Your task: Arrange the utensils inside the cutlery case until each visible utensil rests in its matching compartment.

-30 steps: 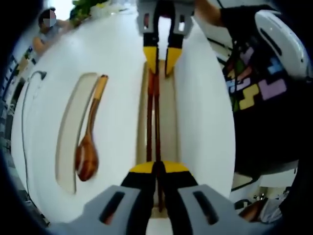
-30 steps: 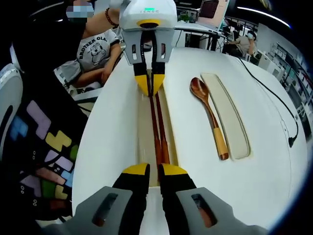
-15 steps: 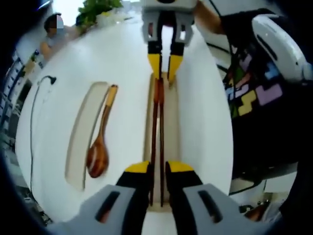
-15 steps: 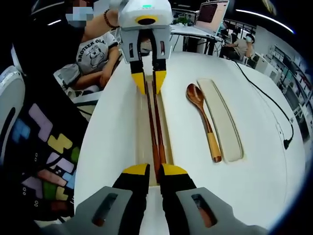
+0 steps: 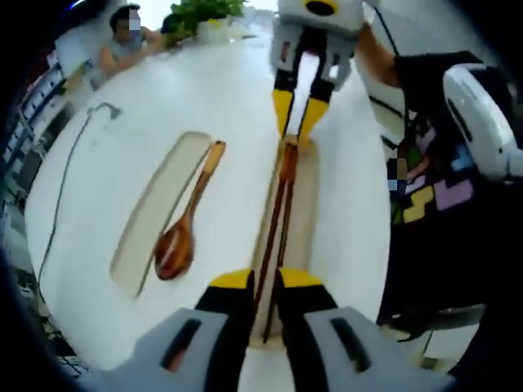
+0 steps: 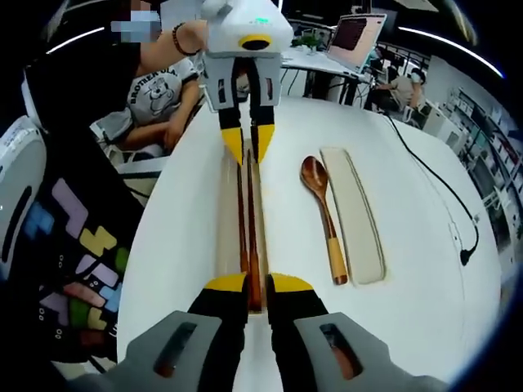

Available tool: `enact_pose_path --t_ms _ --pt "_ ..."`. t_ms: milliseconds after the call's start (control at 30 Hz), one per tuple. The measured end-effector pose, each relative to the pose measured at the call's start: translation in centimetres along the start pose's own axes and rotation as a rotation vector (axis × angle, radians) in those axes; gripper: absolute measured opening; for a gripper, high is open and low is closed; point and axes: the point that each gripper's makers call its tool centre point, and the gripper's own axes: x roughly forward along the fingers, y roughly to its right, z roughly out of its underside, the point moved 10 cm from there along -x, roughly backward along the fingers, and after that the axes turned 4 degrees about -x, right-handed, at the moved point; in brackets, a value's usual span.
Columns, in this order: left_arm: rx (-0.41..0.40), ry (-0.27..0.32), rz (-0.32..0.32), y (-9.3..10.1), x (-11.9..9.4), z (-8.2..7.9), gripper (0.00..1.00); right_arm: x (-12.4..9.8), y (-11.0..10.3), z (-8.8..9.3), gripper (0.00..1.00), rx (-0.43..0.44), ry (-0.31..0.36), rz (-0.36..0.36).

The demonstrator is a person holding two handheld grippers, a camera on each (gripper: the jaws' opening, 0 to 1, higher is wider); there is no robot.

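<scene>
We see both chopsticks lying in their slot; the spoon rests beside its tray (touching). Left gripper and right gripper hover slightly parted, empty.

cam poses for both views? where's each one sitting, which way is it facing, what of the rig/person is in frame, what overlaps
Left gripper view: rides on the left gripper, low over the chopsticks, facing along their slot toward the right gripper opposite; own jaws slightly apart, and a person's patterned shirt at the right edge.
Right gripper view: rides on the right gripper, facing the opposite way toward the left gripper; own jaws parted.
Shared: chopsticks, wooden spoon lying beside its slot, white table.
</scene>
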Motion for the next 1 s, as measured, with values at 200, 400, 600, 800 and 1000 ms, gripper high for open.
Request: enact_pose_path --t_ms 200,400,600,800,1000 --pt "-0.123 0.038 -0.041 -1.6 -0.3 0.2 0.11 -0.4 1.5 -0.4 0.07 0.023 0.023 0.036" --pt "-0.189 0.066 -0.017 -2.7 -0.2 0.7 0.15 0.2 2.1 -0.5 0.07 0.032 0.008 0.101" --pt "-0.319 0.109 -0.032 -4.3 0.0 1.3 0.18 1.2 2.9 -0.4 0.07 0.028 0.009 0.107" --pt "-0.486 0.178 -0.011 -5.9 0.2 2.0 0.2 2.6 5.8 -0.2 0.07 0.028 -0.035 0.106" --pt "-0.612 0.246 0.009 -6.9 1.0 2.8 0.22 3.8 6.1 0.6 0.07 0.05 -0.044 0.085"
